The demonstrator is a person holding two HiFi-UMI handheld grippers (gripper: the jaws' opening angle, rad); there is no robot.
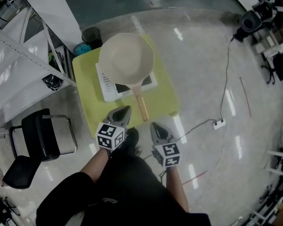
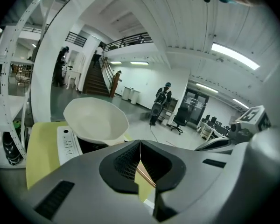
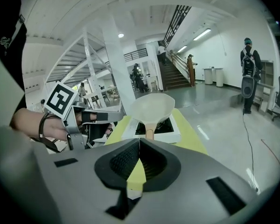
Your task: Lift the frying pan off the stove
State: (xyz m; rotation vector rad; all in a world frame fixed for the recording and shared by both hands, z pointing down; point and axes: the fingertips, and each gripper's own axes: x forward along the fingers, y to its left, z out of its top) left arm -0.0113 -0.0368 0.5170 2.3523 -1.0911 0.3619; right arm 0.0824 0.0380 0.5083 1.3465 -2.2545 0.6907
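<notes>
A cream frying pan [image 1: 126, 59] with a wooden handle [image 1: 141, 105] sits on a white single-burner stove [image 1: 108, 86] on a yellow-green table [image 1: 89, 67]. The handle points toward me. My left gripper [image 1: 126, 110] hovers over the table's near edge, just left of the handle's end, jaws shut and empty. My right gripper [image 1: 157, 128] is off the near edge, right of the handle, also shut and empty. The pan [image 2: 96, 121] fills the left gripper view above the shut jaws [image 2: 140, 149]. In the right gripper view the pan [image 3: 152, 107] lies straight ahead of the shut jaws [image 3: 139, 146].
A black chair [image 1: 37, 142] stands to the left of the table. White racking [image 1: 19, 55] rises at the far left. A dark bin [image 1: 91, 36] sits behind the table. A cable with a power strip [image 1: 220, 123] runs across the floor on the right.
</notes>
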